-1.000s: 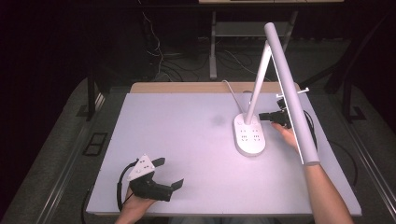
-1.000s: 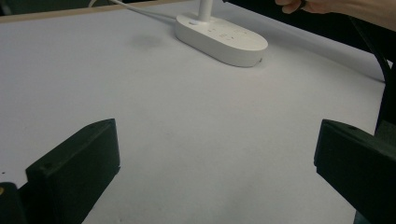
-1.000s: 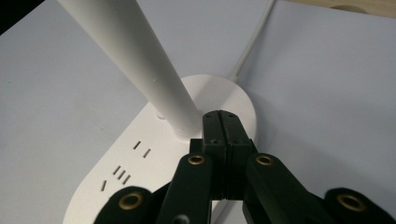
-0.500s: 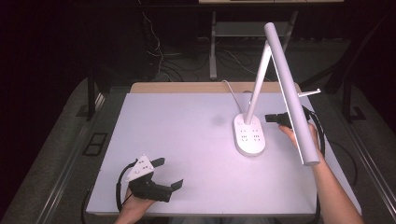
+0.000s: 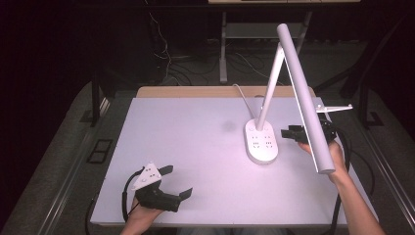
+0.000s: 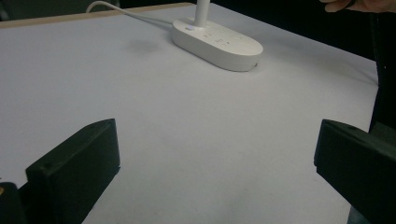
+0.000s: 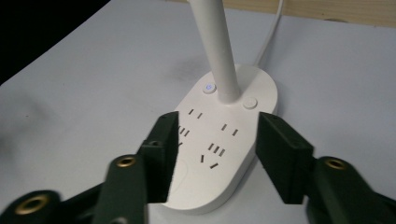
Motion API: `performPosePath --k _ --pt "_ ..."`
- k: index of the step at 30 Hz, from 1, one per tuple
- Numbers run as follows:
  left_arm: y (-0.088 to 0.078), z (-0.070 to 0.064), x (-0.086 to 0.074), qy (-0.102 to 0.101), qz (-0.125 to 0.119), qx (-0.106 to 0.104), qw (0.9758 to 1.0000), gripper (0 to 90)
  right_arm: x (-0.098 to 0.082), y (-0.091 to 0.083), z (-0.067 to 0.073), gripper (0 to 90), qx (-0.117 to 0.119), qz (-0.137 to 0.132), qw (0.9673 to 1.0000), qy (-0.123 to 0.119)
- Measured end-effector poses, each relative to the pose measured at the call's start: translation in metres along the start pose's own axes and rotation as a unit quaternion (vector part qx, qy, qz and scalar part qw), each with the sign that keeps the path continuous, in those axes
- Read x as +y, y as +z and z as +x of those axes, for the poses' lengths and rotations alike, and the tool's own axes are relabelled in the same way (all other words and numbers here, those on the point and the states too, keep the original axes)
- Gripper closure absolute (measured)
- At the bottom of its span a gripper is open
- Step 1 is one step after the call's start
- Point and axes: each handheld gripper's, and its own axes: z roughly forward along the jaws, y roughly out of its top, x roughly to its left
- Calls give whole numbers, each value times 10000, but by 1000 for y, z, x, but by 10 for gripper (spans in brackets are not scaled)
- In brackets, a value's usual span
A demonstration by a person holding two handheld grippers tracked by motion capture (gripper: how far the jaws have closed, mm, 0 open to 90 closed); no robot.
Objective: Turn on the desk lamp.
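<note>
Surroundings: dark room around a pale white table (image 5: 195, 147) with a wooden strip along its far edge; cables and a metal frame lie in the gloom behind it.
Lamp position: a white desk lamp (image 5: 262, 142) stands right of centre on the table, its oval base flat on the surface and its cord (image 5: 242, 95) running off over the far edge.
Lamp look: the base carries several socket slots, a small button lit blue (image 7: 208, 87) and a plain round button (image 7: 250, 102) either side of the stem; a slim stem rises and a long tube-shaped head (image 5: 303, 98) slopes down toward the person's right side. The table under it looks brightly lit, so the lamp is probably on, though the head's underside is hidden.
Right gripper: the right gripper (image 5: 293, 133) sits just beside the base on its right, jaws pointing at it and spread apart with nothing between them; in the right gripper view they frame the socket face from close above. I judge it is held there to reach a button or grip the base.
Left gripper: the left gripper (image 5: 173, 183) is held low over the table's near left corner, well apart from the lamp, jaws wide and empty. It seems parked out of the way.
Contact: neither gripper appears to touch the lamp.
</note>
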Motion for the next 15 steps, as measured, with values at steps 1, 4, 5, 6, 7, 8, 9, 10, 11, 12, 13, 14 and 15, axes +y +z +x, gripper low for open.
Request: performPosePath --k 1,4,5,6,7,8,9,10,11,12,13,14,15 --pt "0 0 0 0 0 2 10000 0 -1 -2 2 383 -32 -22 10000 -23" --pt "0 0 0 2 2 5 10000 0 -5 -7 9 186 -66 -57 9999 -62" --pt "0 0 0 -1 -1 4 10000 0 -7 -8 11 138 -38 -60 10000 -34" --pt "0 0 0 -6 0 7 10000 0 -8 -9 13 104 -21 -78 10000 -48" --pt "0 0 0 -7 4 6 10000 0 -10 -11 15 90 -34 -97 9999 -69" --pt "0 0 0 -7 5 5 10000 0 -12 -12 18 7 -55 -91 9999 -108" --pt "0 0 0 -7 4 5 10000 0 -13 -12 20 0 -84 -65 9999 -107" --pt "0 0 0 -6 4 4 10000 0 -16 -13 23 0 -71 -79 9999 -114" --pt "0 0 0 -8 4 4 10000 0 -18 -13 25 0 -51 -87 9999 -125" --pt "0 0 0 -8 1 5 10000 0 -21 -14 27 0 -34 -86 9999 -117" --pt "0 0 0 -3 -2 3 10000 0 -23 -14 28 0 -3 -98 9999 -111" --pt "0 0 0 -8 -2 3 10000 0 -26 -14 30 0 33 -131 9999 -107" --pt "0 0 0 -8 -2 3 10000 0 -30 -15 32 0 73 -163 9998 -82"
